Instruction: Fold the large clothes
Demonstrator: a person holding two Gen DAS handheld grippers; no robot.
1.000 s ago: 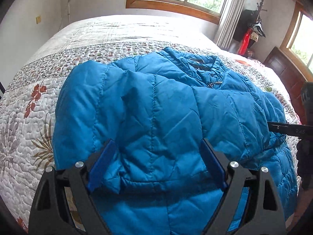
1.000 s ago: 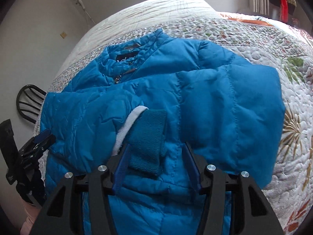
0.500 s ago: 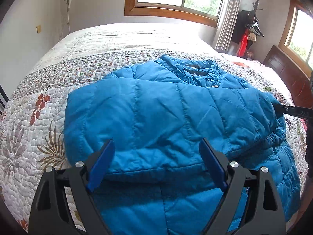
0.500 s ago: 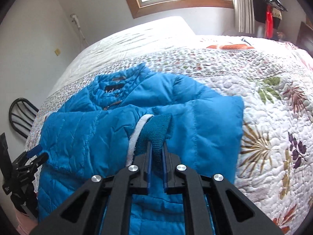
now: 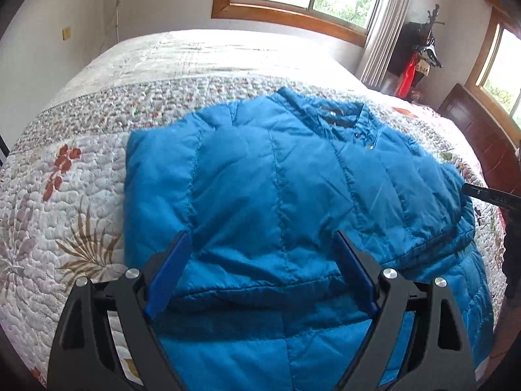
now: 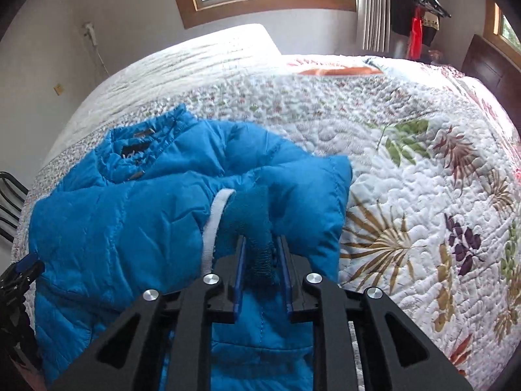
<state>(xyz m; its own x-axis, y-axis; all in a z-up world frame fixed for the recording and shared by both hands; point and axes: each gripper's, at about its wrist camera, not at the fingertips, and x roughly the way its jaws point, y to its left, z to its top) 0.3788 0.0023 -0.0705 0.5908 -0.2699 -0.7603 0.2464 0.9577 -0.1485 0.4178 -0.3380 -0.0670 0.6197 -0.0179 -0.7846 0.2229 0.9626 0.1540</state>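
Right tongs [image 6: 262,277], open a second ago, now clamp the cuff [image 6: 257,224] of the jacket [image 5: 260,189] on the bed [image 5: 65,195]; left tongs [image 5: 260,270] gape empty, so the sleeve fold can proceed.

Left gripper [image 5: 260,272]: fingers spread wide, blue pads [image 5: 167,277] facing each other, nothing pinched between, pointing forward and slightly down. Right gripper [image 6: 262,272]: fingers drawn close, clamped on knit cuff [image 6: 257,224], aimed forward. Left gripper also at right-wrist view's left edge [image 6: 22,270], apparently parted, partly cropped.
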